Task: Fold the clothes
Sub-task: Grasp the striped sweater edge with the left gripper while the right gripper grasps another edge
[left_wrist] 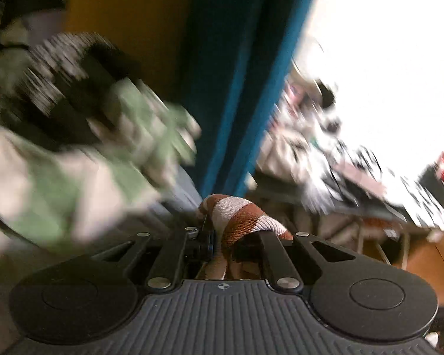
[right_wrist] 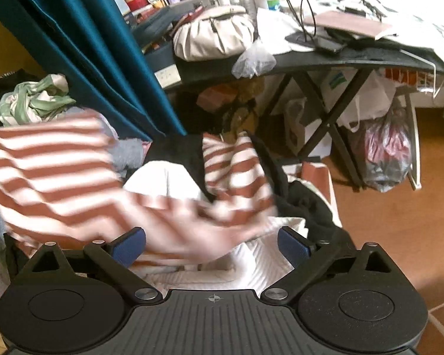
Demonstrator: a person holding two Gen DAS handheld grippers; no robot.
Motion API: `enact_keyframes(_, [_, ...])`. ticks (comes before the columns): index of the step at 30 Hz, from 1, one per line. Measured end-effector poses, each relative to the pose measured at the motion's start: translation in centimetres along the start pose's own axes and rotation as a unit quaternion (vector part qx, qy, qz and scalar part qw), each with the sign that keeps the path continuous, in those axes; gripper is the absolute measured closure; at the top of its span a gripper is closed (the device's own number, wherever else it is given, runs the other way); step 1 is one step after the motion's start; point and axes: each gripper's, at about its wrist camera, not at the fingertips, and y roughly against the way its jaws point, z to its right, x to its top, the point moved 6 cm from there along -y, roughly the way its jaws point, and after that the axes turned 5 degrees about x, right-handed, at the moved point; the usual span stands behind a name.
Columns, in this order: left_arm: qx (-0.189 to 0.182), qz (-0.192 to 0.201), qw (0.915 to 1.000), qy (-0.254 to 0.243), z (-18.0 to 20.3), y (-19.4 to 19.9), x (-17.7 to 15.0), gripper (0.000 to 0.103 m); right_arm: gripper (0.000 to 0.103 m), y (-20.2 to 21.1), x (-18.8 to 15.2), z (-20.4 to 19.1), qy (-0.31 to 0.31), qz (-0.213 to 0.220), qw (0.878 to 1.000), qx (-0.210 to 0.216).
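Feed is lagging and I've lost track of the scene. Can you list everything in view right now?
striped garment: one, brown and white, across the clothes pile, blurred; an end is clamped in the left gripper
green and white garment: one, crumpled, at the back left of the pile
white garment: one, under the striped one
black garment: one, right of the pile
curtain: one, teal, hanging behind the pile
folding table: one, black, cluttered
beige bag: one, on the table
left gripper: shut on the striped garment
right gripper: open, above the pile
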Motion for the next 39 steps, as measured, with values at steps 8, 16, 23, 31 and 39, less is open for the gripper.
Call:
enact_keyframes(8, [0.068, 0.016, 0.9974, -0.018, -4.1, 1.8, 0.8, 0.092, 0.008, -2.6, -0.5, -1.0, -0.004, -0.036, 0.999, -0.004])
enact_keyframes(16, [0.069, -0.088, 0.9928, -0.043, -4.4, -1.2, -4.0, 0.083, 0.008, -3.8, -0.7, -1.5, 0.001, -0.053, 0.999, -0.01])
enact_keyframes(23, [0.083, -0.108, 0.9889, -0.06, -3.9, 0.2, -4.3, 0.03, 0.012, -4.1, -0.3, 0.1, -0.013, -0.045, 0.999, -0.011])
enact_keyframes(31, [0.08, -0.101, 0.9908, -0.043, -3.5, 2.9, -4.3, 0.017, 0.04, -7.0, 3.8, 1.0, -0.014, -0.013, 1.0, 0.022])
enact_keyframes(39, [0.102, -0.102, 0.9889, -0.034, -3.8, 5.1, -5.1, 0.013, 0.055, -14.0, 5.9, 0.5, -0.024, -0.034, 0.999, 0.009])
